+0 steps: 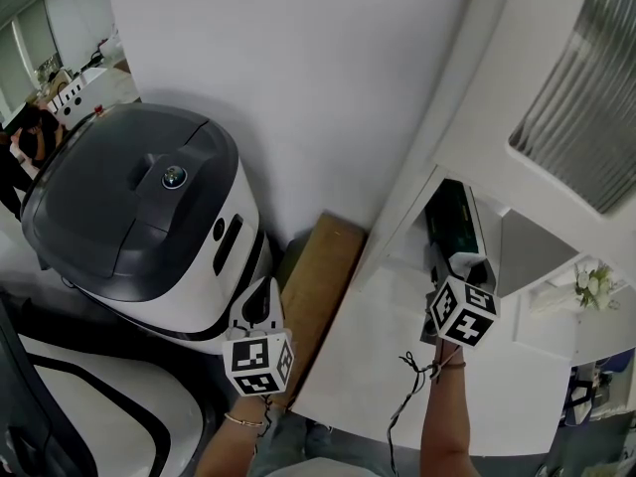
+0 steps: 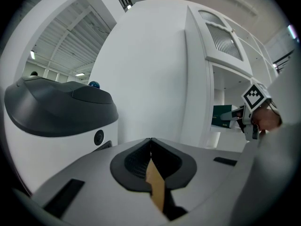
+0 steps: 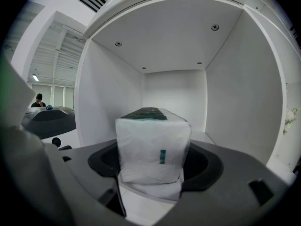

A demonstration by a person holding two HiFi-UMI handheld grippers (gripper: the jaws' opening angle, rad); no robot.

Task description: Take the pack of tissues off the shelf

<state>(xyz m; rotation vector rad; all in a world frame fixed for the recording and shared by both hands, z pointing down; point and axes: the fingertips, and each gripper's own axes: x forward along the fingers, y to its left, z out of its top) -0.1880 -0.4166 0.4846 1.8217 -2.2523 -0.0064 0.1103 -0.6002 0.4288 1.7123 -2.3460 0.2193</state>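
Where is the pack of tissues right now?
The pack of tissues stands inside the shelf compartment, between the jaws of the right gripper, at the centre of the right gripper view; the head view shows it right of centre.

The left tongs (image 2: 150,142) have smooth pale-grey shells, a dark ribbed cup round the pads and a black slot in each shell. The right tongs (image 1: 438,256) are built the same. Each carries a white cube with black square markers on its faces: the left cube (image 1: 260,364) and the right cube (image 1: 463,312). The left forearm (image 1: 227,447) is bare, with a thin bracelet (image 1: 244,420) at the wrist. A thin black cable (image 1: 410,391) loops beside the bare right forearm (image 1: 447,430).
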